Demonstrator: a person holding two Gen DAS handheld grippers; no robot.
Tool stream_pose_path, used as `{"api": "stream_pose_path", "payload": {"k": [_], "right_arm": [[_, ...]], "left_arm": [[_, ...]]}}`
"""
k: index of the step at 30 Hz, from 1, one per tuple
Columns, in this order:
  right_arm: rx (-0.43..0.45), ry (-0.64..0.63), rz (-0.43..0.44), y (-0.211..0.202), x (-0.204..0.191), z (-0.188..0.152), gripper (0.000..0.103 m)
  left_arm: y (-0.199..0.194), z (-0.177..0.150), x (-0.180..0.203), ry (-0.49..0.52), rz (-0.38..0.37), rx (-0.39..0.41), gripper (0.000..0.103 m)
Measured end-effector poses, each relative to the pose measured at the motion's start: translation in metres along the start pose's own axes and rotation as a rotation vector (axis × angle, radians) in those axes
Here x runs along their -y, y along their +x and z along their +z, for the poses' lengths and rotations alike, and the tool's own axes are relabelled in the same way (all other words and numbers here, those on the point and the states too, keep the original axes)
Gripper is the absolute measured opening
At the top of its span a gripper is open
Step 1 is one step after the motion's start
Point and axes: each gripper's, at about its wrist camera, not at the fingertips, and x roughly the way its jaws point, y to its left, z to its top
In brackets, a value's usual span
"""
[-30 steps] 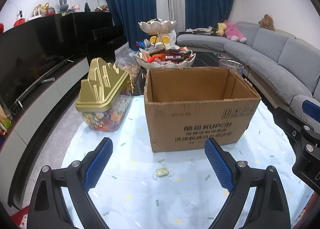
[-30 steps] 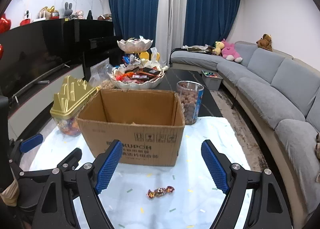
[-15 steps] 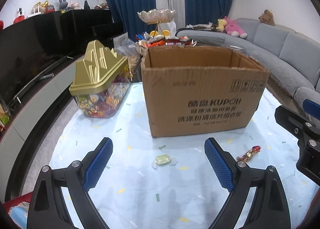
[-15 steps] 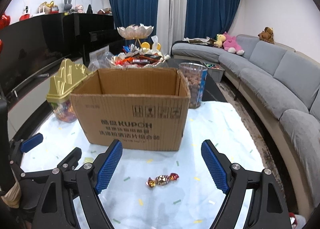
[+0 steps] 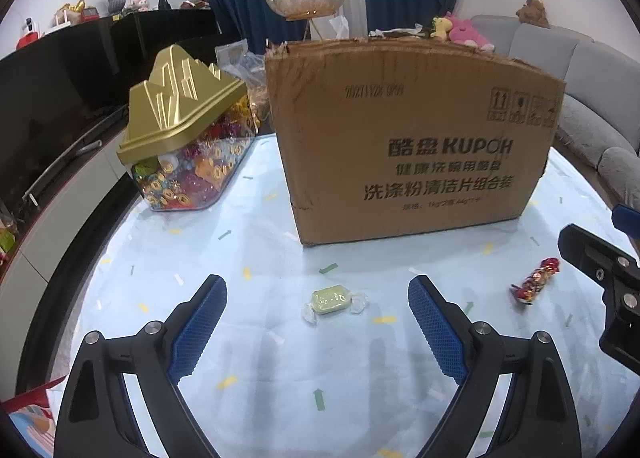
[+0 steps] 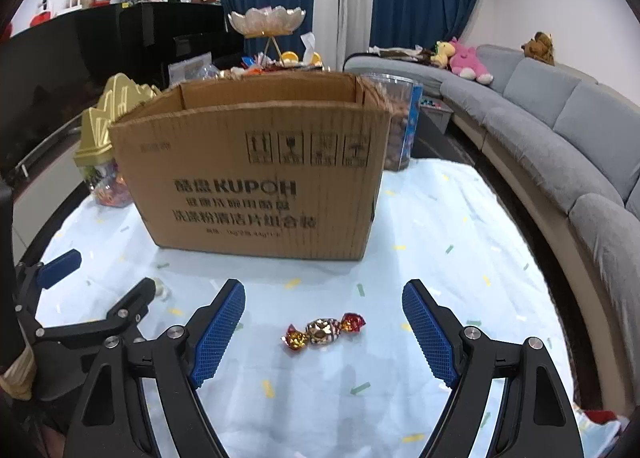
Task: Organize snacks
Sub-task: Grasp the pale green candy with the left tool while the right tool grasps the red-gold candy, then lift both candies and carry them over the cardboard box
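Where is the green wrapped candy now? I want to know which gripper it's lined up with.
In the left wrist view, the green wrapped candy lies on the light blue tablecloth, between the left gripper's open jaws, in front of the cardboard box.

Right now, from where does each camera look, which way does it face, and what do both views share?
Left wrist: sits on the left tool, faces forward and down at the green candy before the box; its own open fingers show, and the right tool at the right edge.
Right wrist: sits on the right tool, faces forward and down at the foil candy; its own open fingers show, and the left tool at the left edge.
Shared: box, gold-lidded jar, foil candy, blue cloth, sofa.
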Motion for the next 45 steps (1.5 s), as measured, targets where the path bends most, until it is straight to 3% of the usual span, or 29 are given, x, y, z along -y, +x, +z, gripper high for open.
{"api": "stream_pose_path", "payload": {"k": [24,30,34,45], "right_arm": [[-0.179,0.014,0.042,0.066,-0.001,-0.023,0.082],[-0.191,0.022,0.050,0.071,-0.002,-0.025,0.082],[-0.195,0.038,0.060,0.074,-0.002,-0.024,0.081],[-0.191,0.040,0.057,0.079,0.005,-0.023,0.042]], "left_arm": [[0.059,-0.006,-0.007,-0.112,-0.019,-0.173,0.074],[0.064,-0.005,-0.008,-0.128,-0.033,-0.173,0.069],[0.064,-0.004,-0.005,-0.130,-0.042,-0.167,0.059],[0.060,-0.004,0.001,-0.108,-0.053,-0.155,0.035]]}}
